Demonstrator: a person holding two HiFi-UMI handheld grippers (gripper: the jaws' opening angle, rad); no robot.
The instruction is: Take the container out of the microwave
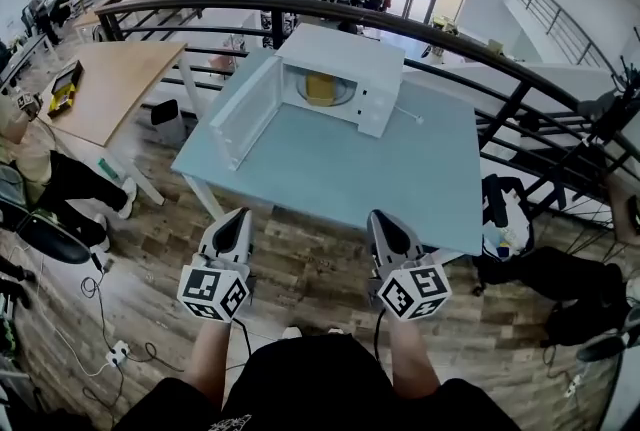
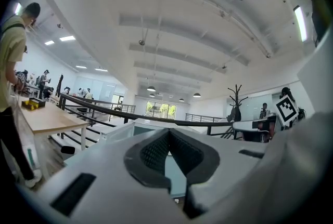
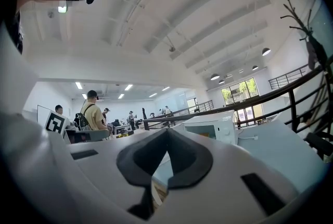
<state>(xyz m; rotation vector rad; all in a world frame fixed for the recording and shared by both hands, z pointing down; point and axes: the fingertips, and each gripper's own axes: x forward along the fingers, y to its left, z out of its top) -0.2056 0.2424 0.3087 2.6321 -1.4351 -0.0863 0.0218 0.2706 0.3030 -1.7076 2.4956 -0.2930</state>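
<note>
White tools, two: left tool (image 1: pixel 238 216) and right tool (image 1: pixel 381 217), both pinched closed on nothing, low centre, off the near counter (image 1: pixel 400 184) edge. One microwave (image 1: pixel 375 69) upper centre, door (image 1: pixel 245 109) swung open. One yellow container (image 1: pixel 322 89) sits inside, well apart from both tools.

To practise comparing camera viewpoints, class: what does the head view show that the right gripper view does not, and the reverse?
Only the head view: the door of the microwave swung open, and the left gripper and right gripper side by side, short of the blue table. Only the right gripper view: its jaws closed together on nothing, and the ceiling with its lamps. Both: the microwave with the yellow container inside, the table and the curved railing.
</note>
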